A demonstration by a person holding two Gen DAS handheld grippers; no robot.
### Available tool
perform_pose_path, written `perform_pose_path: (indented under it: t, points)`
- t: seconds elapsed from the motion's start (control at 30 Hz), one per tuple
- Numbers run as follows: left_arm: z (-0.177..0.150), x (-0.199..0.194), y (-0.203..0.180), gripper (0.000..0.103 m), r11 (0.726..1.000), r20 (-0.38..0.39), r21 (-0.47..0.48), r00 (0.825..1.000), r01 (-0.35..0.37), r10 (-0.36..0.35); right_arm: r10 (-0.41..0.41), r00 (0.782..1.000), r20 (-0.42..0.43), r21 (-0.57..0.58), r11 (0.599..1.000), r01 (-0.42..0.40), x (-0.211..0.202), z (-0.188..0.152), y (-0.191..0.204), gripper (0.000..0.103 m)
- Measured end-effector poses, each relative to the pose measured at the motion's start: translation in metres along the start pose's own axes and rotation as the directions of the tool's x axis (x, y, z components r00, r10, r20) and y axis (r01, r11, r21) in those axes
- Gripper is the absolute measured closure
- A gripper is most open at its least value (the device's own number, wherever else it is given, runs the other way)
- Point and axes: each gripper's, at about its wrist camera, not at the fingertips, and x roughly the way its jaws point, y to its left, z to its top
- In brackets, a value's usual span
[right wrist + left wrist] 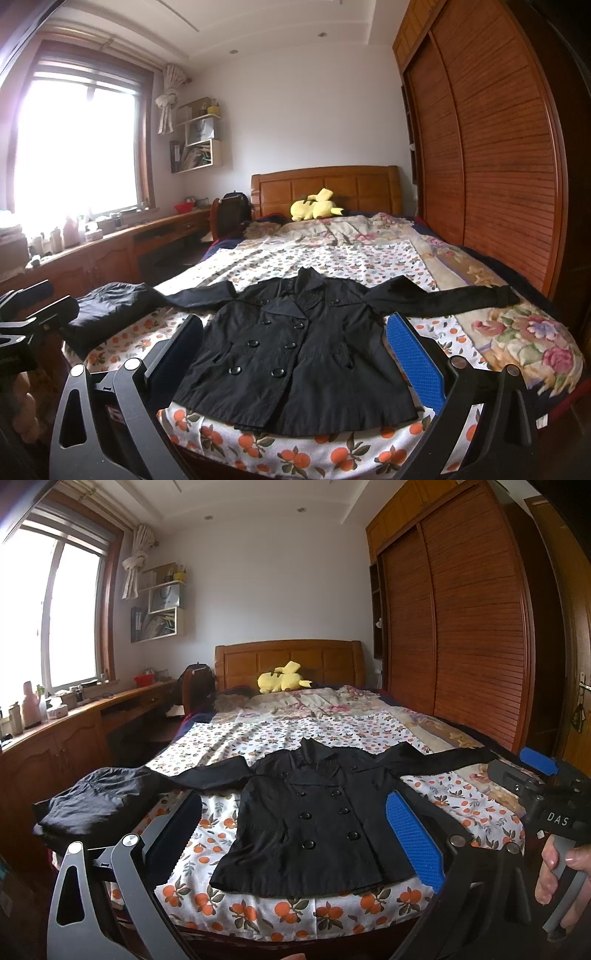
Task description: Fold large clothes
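Coat (pixel 314 812) flat nr bed (pixel 295 915) foot edge.

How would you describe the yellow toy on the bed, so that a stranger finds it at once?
Start at the wooden headboard at the far end of the bed. Just in front of it lies a plush toy, far beyond the black coat. It is the only bright yellow thing on the bed, with dark-tipped ears.
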Motion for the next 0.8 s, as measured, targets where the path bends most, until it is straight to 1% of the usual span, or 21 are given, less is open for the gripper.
perform_pose_path:
  t: [0.8]
  points:
    - [0.0061,-0.0078,-0.0032,0.002,1.0,0.018,0.002,1.0,-0.002,0.002,-0.004,1.0,0.0,-0.005,1.0,0.004,-0.0022,0.0008,0.0005,0.007]
